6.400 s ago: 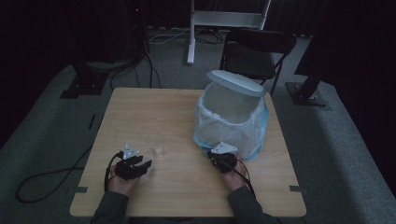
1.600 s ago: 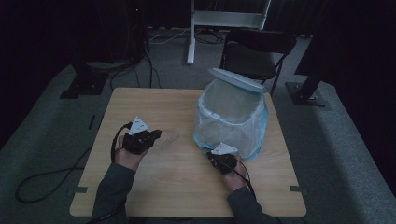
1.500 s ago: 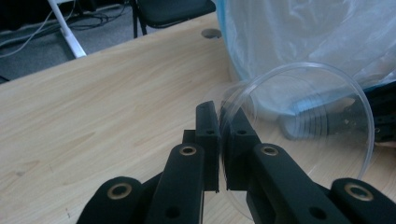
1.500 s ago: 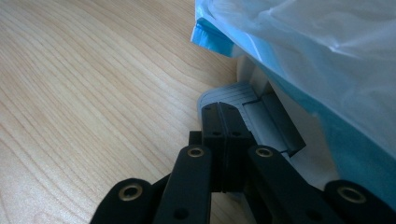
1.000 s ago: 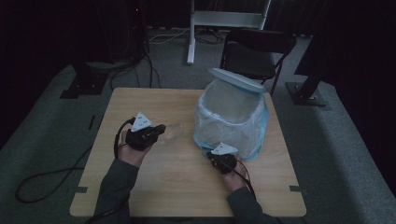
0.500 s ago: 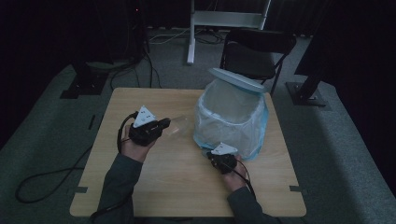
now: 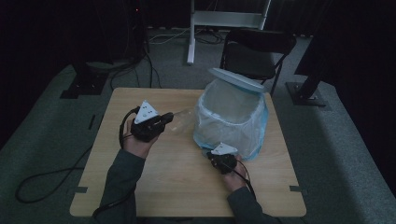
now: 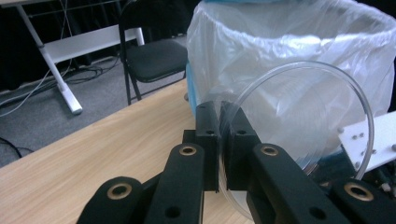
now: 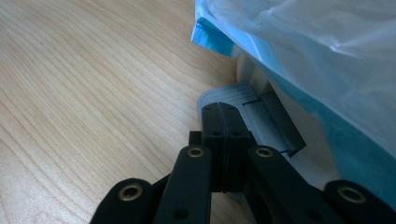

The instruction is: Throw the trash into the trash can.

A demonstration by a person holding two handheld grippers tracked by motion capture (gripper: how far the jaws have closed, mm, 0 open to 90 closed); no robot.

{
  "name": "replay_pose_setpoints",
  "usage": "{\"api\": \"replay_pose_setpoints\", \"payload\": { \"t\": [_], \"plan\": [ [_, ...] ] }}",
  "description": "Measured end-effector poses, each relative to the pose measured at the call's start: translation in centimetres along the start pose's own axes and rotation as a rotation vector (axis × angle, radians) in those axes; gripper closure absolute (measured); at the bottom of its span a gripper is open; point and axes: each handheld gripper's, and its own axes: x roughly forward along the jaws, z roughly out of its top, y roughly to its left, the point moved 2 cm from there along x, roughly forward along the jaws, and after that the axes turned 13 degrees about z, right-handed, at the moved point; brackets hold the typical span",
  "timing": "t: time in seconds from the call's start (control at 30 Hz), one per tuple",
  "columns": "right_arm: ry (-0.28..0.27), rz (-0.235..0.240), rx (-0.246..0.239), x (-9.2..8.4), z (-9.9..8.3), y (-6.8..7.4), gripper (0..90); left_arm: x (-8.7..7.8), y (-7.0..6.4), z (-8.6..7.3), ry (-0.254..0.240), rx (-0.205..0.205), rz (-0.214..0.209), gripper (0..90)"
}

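My left gripper hangs above the table's left half, shut on the rim of a clear plastic cup. The cup's round mouth faces the camera, with the gripper pinching its wall. Just to the right stands a bin lined with a white bag, its lid tilted up. My right gripper is at the bin's foot. Its jaws are shut with nothing between them, and the gripper rests on the grey pedal.
The wooden table has bare room in front of and left of the bin. A black folding chair and a white desk frame stand behind it. Cables trail over the carpet at the left.
My left gripper took the cup from the table, then rose and moved right toward the bin with it. The bin's lid has tilted up. The right hand has stayed put.
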Motion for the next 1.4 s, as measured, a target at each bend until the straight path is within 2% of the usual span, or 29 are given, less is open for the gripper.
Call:
{"api": "replay_pose_setpoints", "payload": {
  "t": [0.27,0.9,1.2,1.4],
  "plan": [
    [0.005,0.001,0.005,0.0,0.0,0.0,90.0,0.1,-0.4,1.2,-0.022,0.017,-0.002,86.9],
    [0.004,-0.001,0.007,0.0,0.0,0.0,90.0,-0.9,-0.3,3.5,-0.099,0.000,0.001,87.0],
    [0.004,-0.001,0.008,0.0,-0.1,0.1,90.0,-0.7,-0.8,5.1,-0.137,-0.007,-0.012,87.0],
    [0.005,-0.003,0.005,0.0,-0.1,0.0,90.0,0.3,-1.5,5.8,-0.135,-0.004,-0.028,86.9]
  ]
}}
